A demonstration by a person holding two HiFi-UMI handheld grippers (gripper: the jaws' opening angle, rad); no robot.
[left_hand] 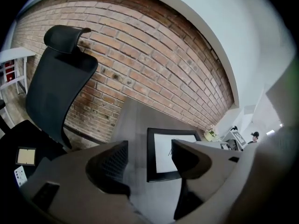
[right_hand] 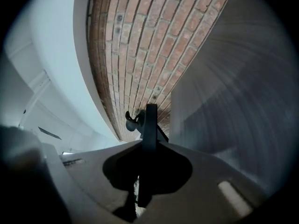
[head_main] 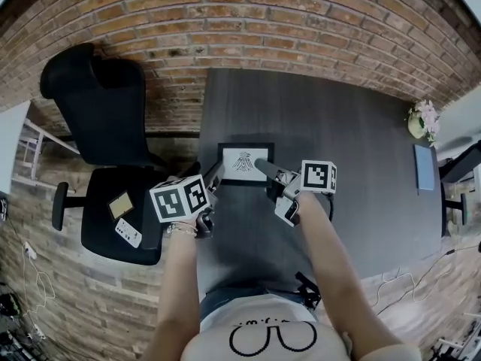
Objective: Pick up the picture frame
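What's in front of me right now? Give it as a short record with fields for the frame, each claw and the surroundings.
picture frame: black border, white sheet with a dark drawing, over the table; whether it is lifted or resting cannot be told
right claw: shut on the frame's right edge, which shows edge-on between its jaws
left claw: open, nothing gripped, beside the frame's left edge
table: dark, set against the wall
office chair: black, left of the table
brick wall: behind the table and chair
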